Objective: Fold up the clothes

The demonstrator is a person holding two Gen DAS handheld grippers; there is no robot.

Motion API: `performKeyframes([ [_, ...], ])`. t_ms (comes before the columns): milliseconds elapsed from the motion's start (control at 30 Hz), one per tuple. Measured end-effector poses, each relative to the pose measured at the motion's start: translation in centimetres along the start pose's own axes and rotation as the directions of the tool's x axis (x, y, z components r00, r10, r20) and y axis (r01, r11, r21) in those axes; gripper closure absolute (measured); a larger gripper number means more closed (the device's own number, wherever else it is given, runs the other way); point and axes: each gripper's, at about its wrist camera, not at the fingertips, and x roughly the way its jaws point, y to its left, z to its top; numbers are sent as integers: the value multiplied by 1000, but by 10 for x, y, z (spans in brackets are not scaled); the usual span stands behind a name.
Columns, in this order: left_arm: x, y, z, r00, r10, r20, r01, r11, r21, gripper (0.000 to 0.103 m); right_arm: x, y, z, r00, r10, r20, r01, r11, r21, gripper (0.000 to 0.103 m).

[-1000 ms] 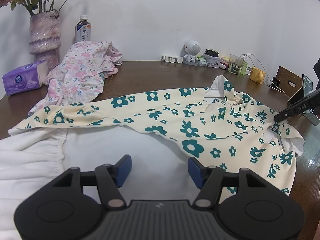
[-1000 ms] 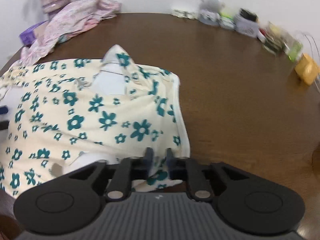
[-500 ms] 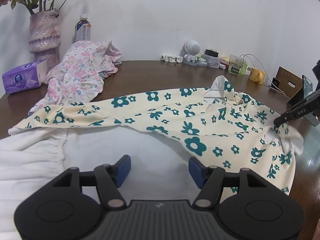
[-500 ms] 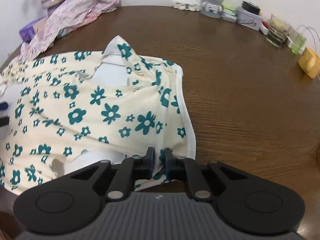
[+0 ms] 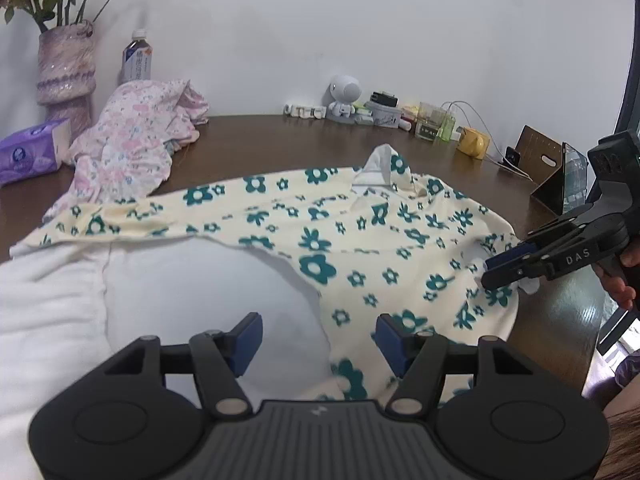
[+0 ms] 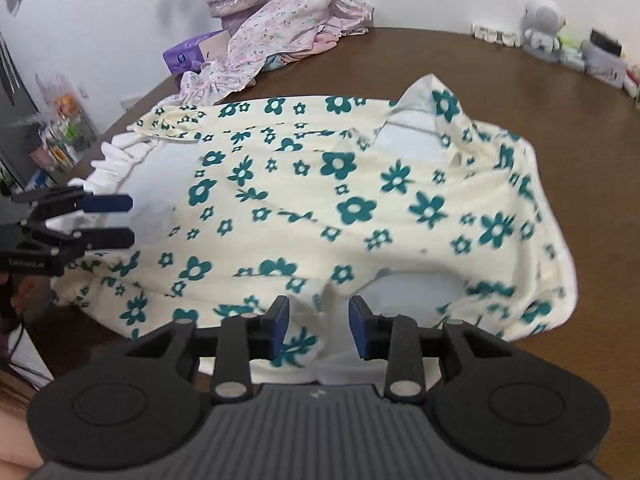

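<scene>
A cream shirt with teal flowers (image 5: 320, 240) (image 6: 352, 208) lies spread on the brown table (image 5: 256, 136) (image 6: 540, 84), its white inside (image 5: 200, 280) showing at the hem. My left gripper (image 5: 320, 340) (image 6: 130, 220) hovers open over that white part with nothing between its pads. At the shirt's right side, my right gripper (image 6: 319, 330) (image 5: 504, 270) has its jaws opening. A raised ridge of shirt cloth stands between them, and the pads do not press it.
A pink floral garment (image 5: 136, 148) is heaped at the back left by a purple tissue box (image 5: 30, 154), a vase (image 5: 66, 68) and a bottle (image 5: 138, 60). A white robot figure (image 5: 344, 96), chargers and a cardboard stand (image 5: 544, 168) line the back right.
The right gripper, shut on the shirt's right edge before, has carried it leftward over the shirt and parted its jaws. The left gripper shifted slightly and stayed open.
</scene>
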Motion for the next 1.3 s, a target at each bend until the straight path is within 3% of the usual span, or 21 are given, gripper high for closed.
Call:
performKeyframes([
  [67,2,-1,-4,1000,12,-15,-12,1000,-10,42,3,-3,-5,1000,-4,-4,4,1000,11,72],
  [167,8,0,-12,998,47,-29,-48,999,-26,41,4,-5,-13,999,-45,8,45,999,-19,89],
  [267,7,0,-14,998,65,-11,-65,997,-52,41,0,-10,-19,998,-53,20,53,999,-5,89],
  [333,6,-1,-16,997,80,1,-80,994,-78,41,-3,-11,-25,998,-47,39,47,999,16,83],
  [400,6,-3,-16,995,99,12,-98,989,-108,40,-7,-14,-30,997,-32,71,28,998,50,66],
  [433,5,-3,-16,994,108,21,-104,986,-133,38,-10,-14,-33,995,-33,97,27,998,65,64],
  [533,3,-1,-17,990,134,50,-121,970,-208,22,-18,-16,-40,982,-56,181,36,993,113,51],
  [667,1,-3,-15,979,186,83,-161,956,-246,10,-21,-19,-43,963,-74,259,38,989,141,23],
  [800,2,-9,-16,964,253,88,-224,942,-249,7,-20,-16,-46,949,-94,300,65,992,106,1],
  [933,8,-12,-20,955,291,53,-268,928,-260,7,-17,-11,-49,940,-128,316,112,991,69,1],
  [1033,12,-18,-22,943,332,33,-319,925,-206,7,-16,-7,-51,938,-153,311,150,988,35,1],
  [1200,24,-20,-17,930,366,9,-362,923,-134,9,-4,-13,-44,967,-131,218,137,991,-10,18],
  [1300,31,-14,-11,927,375,1,-372,918,-136,9,4,-15,-37,972,-123,200,133,991,-35,18],
])
